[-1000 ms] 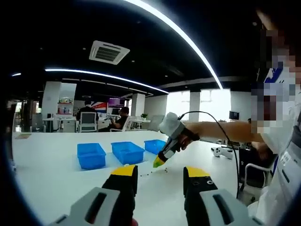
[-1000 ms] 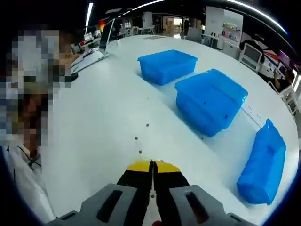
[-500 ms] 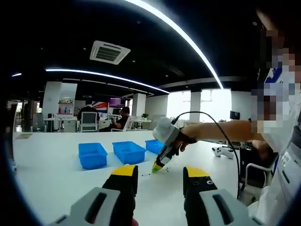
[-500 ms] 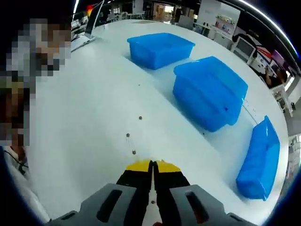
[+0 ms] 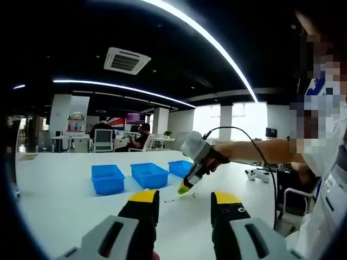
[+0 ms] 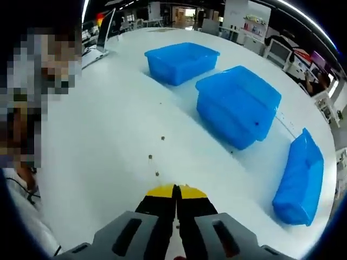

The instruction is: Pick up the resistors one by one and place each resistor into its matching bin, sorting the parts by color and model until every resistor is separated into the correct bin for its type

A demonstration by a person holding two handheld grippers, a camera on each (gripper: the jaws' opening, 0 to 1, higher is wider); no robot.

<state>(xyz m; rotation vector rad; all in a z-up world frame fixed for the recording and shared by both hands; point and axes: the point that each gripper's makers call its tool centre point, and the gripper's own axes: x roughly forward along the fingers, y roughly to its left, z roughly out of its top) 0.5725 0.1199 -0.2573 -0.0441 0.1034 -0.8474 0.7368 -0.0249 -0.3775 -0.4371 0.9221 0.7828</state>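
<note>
Right gripper view: the right gripper (image 6: 174, 190) hovers with jaws closed; whether they pinch a resistor is unclear. Loose resistors (image 6: 157, 174) dot the desk (image 6: 97, 135) before three blue bins (image 6: 238, 111). Best move: carry low, release over the matching bin. Left gripper (image 5: 183, 201) jaws stand apart.

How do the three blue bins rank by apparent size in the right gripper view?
1. Middle bin looks largest.
2. Near bin at the right and far bin look about alike; not ranked.

The fisheye view and each bin's different distance from the camera distort them, so they may well be the same size.
</note>
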